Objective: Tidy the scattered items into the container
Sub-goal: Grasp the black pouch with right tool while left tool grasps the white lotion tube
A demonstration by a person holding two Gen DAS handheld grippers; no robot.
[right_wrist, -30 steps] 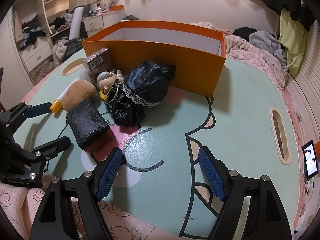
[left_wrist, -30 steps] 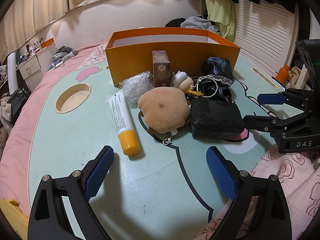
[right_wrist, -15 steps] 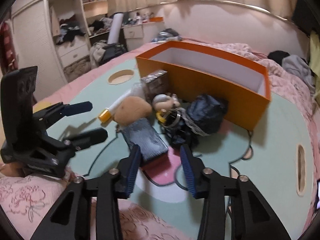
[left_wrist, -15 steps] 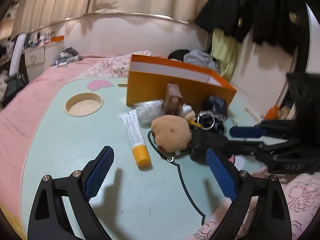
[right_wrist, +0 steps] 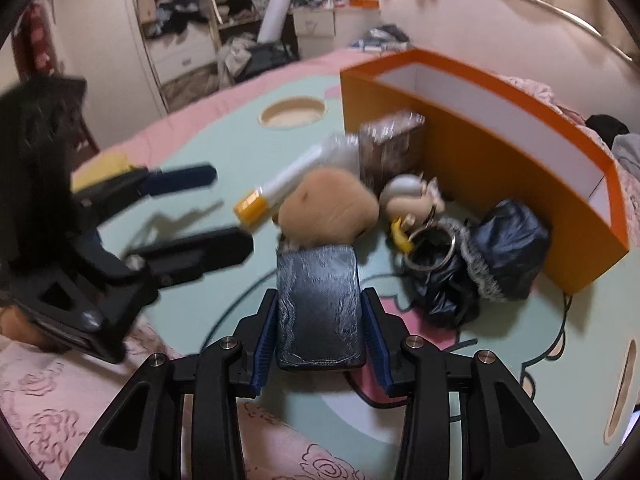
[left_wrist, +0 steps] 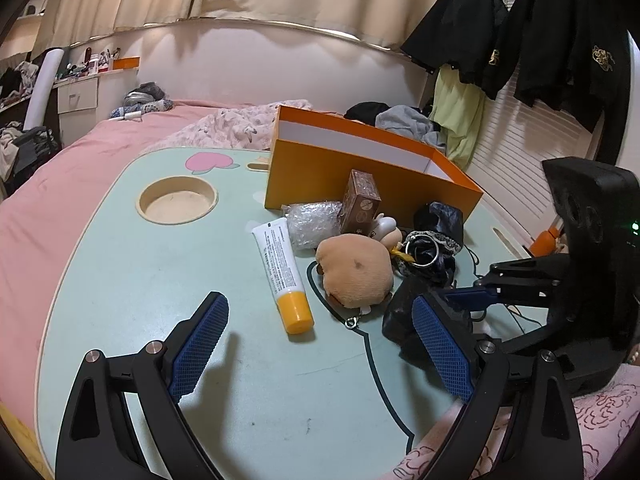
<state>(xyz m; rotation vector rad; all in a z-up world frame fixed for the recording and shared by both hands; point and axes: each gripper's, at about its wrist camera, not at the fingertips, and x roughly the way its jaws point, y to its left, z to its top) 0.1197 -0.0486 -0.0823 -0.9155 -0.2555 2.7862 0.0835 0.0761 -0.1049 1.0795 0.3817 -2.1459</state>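
Note:
My right gripper [right_wrist: 320, 336] is shut on a black pouch [right_wrist: 318, 304], its pads pressed on both sides. In the left wrist view the pouch [left_wrist: 404, 316] sits between the right gripper's fingers [left_wrist: 472, 300]. Beyond it lie a tan plush [right_wrist: 328, 208], a white tube with a yellow cap [right_wrist: 276, 190], a small doll keychain [right_wrist: 412, 196], a brown box [right_wrist: 390, 152] and a black lace bag [right_wrist: 480, 256]. The orange container [right_wrist: 500, 152] stands open behind them. My left gripper [left_wrist: 320, 348] is open and empty above the table, near the tube [left_wrist: 282, 272].
The items sit on a mint-green lap table [left_wrist: 140, 280] with a round cup hole [left_wrist: 178, 200], resting on a pink bed. A bubble-wrap bundle [left_wrist: 312, 220] lies by the brown box. Clothes hang at the right [left_wrist: 520, 40].
My right gripper moved forward and closed on the black pouch. My left gripper rose and tilted up, staying open.

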